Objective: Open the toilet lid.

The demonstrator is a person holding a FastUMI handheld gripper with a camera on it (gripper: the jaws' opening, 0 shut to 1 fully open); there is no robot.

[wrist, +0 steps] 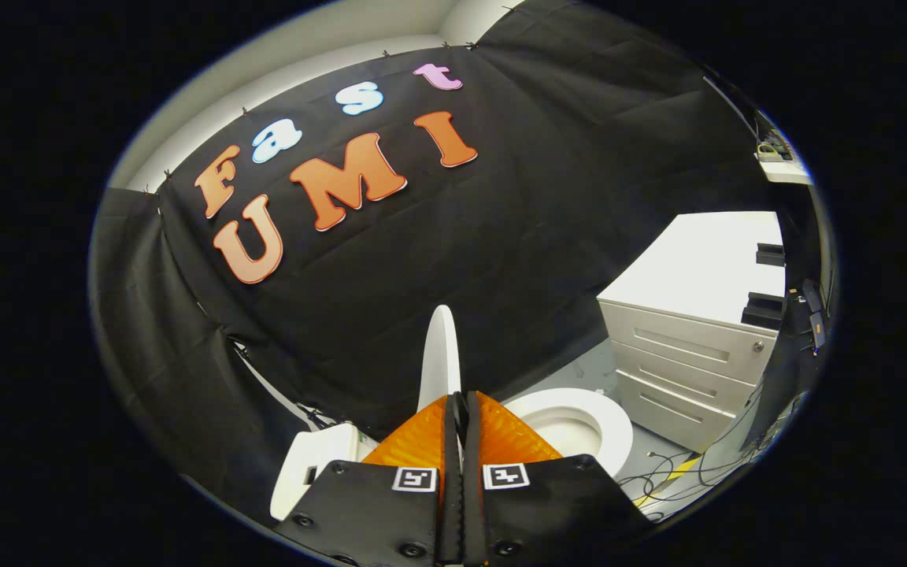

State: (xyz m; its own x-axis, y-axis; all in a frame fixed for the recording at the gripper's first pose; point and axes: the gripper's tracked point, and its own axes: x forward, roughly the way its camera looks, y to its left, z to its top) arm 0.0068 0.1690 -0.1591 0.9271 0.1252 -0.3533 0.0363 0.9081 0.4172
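Gripper jaws pinching raised toilet lid edge.

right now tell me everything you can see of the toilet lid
The lid is white, smooth and glossy, plastic by its look, seen edge-on as a narrow rounded blade. It stands raised, about upright, rising just ahead of the orange fingers. The gripper is shut on its lower edge, one finger each side. The open seat and bowl lie beside it; the tank is on its other side. Its hinge is hidden behind the fingers.

Tool clamping toilet lid — upright
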